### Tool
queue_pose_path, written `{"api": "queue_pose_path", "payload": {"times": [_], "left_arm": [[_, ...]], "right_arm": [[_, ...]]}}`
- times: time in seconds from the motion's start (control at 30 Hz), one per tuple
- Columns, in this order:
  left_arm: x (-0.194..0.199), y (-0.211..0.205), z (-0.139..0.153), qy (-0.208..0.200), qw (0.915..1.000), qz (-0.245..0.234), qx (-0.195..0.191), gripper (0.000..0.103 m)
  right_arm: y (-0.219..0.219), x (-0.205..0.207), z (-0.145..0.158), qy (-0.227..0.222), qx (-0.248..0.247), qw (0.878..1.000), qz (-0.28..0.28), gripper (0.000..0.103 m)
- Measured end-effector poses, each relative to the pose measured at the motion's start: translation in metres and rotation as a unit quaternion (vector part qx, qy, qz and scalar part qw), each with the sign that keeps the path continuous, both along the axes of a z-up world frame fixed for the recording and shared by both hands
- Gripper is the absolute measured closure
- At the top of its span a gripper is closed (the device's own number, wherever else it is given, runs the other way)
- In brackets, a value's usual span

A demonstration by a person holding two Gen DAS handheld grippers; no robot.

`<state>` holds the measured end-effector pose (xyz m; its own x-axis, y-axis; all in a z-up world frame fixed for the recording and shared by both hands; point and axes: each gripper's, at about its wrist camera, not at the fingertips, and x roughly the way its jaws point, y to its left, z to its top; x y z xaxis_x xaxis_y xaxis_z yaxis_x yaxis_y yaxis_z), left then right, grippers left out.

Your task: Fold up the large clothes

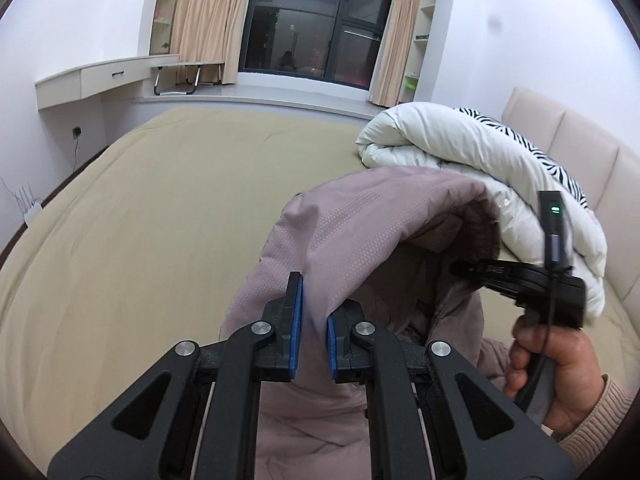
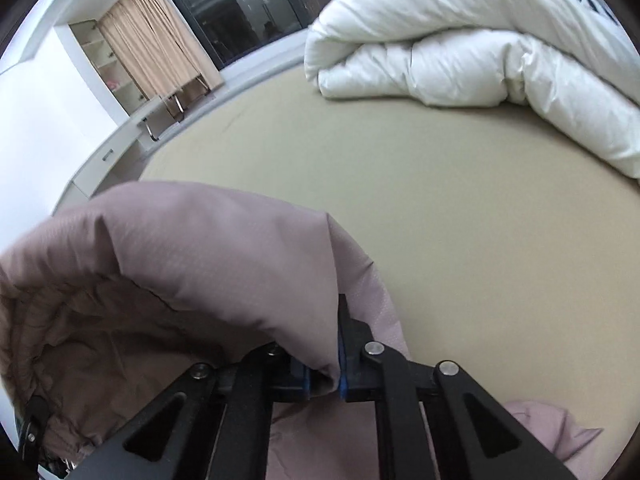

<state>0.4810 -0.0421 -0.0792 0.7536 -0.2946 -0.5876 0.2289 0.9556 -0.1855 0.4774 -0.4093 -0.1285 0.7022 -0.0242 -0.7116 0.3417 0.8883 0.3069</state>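
Item: padded mauve-pink quilted coat (image 1: 360, 232), lifted over near end of tan bed sheet (image 1: 160, 200). Left gripper (image 1: 312, 320) and right gripper (image 2: 324, 376) each pinching its edge. Step: spreading; next, lay flat, left of rolled white duvet (image 2: 460, 60)

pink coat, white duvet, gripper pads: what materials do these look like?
Pink coat: looks like a matte woven synthetic shell with a fine dotted texture; soft puffy folds suggest padding.
White duvet: smooth, slightly crisp fabric cover over lofty fill, judging by its thick rolled bulges; a zebra-print side shows at its edge.
Left gripper pads: blue, matte, probably rubber or foam; frame looks like black molded plastic with metal pins.
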Motion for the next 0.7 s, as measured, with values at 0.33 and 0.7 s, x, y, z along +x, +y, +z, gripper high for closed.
{"api": "queue_pose_path", "payload": {"times": [0.33, 0.7], "left_arm": [[-0.134, 0.065, 0.012, 0.016, 0.9952, 0.004, -0.096, 0.095], [-0.290, 0.124, -0.078, 0.160, 0.9807, 0.038, -0.105, 0.094]], "right_arm": [[0.076, -0.197, 0.054, -0.092, -0.143, 0.981, 0.091, 0.091], [0.097, -0.350, -0.028, 0.007, -0.068, 0.995, 0.068, 0.031]]}}
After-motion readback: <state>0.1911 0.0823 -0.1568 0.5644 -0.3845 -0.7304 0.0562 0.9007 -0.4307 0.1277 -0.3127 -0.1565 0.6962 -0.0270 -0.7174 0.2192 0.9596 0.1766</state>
